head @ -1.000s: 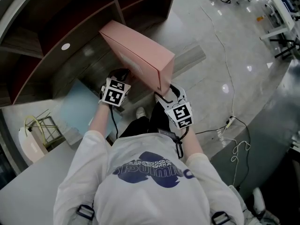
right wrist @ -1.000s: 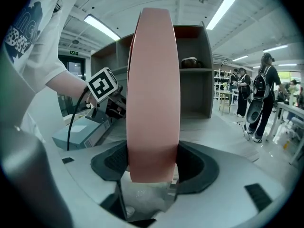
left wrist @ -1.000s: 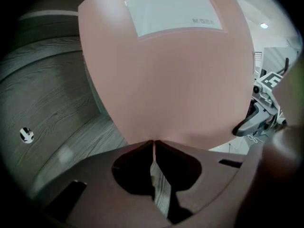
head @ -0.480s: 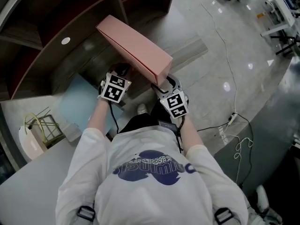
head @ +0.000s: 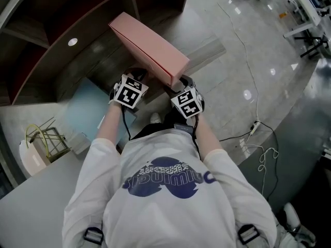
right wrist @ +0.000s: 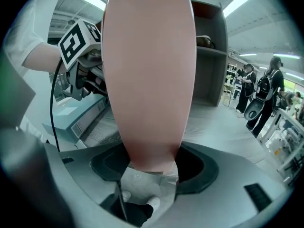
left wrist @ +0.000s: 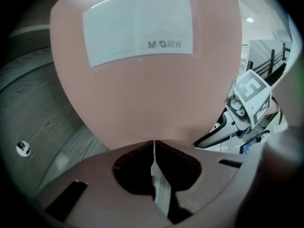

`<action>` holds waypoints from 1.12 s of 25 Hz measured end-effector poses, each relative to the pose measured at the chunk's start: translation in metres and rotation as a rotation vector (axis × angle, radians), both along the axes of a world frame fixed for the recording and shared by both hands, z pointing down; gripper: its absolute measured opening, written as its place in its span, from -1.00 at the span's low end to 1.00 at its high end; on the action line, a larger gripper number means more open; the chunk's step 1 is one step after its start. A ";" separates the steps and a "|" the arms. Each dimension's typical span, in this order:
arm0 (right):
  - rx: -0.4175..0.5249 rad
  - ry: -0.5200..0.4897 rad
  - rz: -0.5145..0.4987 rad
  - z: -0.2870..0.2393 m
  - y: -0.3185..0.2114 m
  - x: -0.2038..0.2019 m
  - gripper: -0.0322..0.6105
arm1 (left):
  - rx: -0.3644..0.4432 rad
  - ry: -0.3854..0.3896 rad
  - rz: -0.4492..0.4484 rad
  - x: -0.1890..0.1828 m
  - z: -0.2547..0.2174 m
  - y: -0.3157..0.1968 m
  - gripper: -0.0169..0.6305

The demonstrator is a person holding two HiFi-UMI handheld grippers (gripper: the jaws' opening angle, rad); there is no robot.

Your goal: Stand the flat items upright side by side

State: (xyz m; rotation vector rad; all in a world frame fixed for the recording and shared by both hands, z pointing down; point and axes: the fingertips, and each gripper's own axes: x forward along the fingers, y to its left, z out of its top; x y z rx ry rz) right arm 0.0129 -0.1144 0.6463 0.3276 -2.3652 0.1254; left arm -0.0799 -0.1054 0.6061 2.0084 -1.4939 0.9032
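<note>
Above the wooden shelf (head: 101,61), we clamp our right gripper (right wrist: 151,165) wide across the pink box (head: 150,48); our left gripper (left wrist: 153,145), jaws together, touches its labelled face.

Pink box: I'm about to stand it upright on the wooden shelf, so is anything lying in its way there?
Nothing visible does. The wooden shelf beside the pink box shows open board, and the blue box lies flat further left in the head view, apart from it.
</note>
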 end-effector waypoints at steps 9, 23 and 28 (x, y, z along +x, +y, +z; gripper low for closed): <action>-0.009 0.039 -0.001 0.012 0.001 -0.010 -0.01 | -0.041 -0.039 0.104 0.015 0.000 0.003 -0.89; -0.051 0.073 -0.030 0.009 -0.002 -0.010 0.05 | -0.059 -0.024 0.122 0.022 0.003 -0.002 -0.91; -0.066 0.086 -0.080 -0.019 -0.002 0.010 0.02 | -0.079 -0.002 0.108 0.021 0.003 -0.001 -0.91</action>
